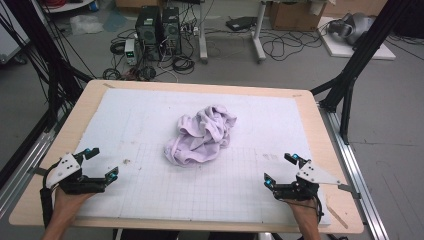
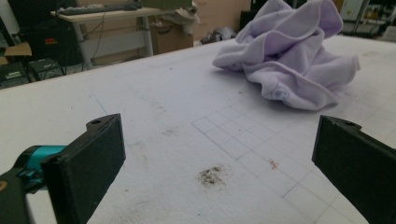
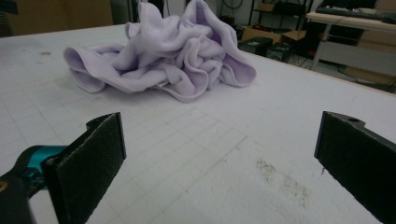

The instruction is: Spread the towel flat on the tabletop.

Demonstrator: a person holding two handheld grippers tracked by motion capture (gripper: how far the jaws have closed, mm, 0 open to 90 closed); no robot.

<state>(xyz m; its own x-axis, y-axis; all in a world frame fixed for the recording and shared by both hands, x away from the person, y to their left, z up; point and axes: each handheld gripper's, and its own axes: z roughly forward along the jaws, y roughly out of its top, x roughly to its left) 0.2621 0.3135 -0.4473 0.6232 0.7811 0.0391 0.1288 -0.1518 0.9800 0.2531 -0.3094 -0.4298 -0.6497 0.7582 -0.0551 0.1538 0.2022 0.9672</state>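
- The left gripper (image 1: 101, 162), a black two-jaw tool with teal joints and a grey three-cornered plate, rests low over the near left corner of the white gridded foam mat (image 1: 150, 115). Its jaws are spread wide with nothing between them, likely poised for a reach.
- Just ahead of its fingers (image 2: 88, 163) a small dark smudge of grit (image 2: 212, 175) marks the mat, whose surface looks matte, faintly scuffed and ruled in thin squares.
- The crumpled lilac fleece cloth (image 1: 201, 135) lies heaped mid-mat, well ahead of both sets of fingers and between them. It is soft, napped, with a stitched hem and deep rolling folds; bunched like this, it probably waits to be spread out or folded.
- The right gripper (image 1: 280, 169), built the same way, mirrors the other at the near right corner, jaws equally wide and holding nothing; its rough-padded fingers (image 3: 91, 156) point toward the cloth.
- The pale wooden tabletop (image 1: 320, 135) borders the mat.
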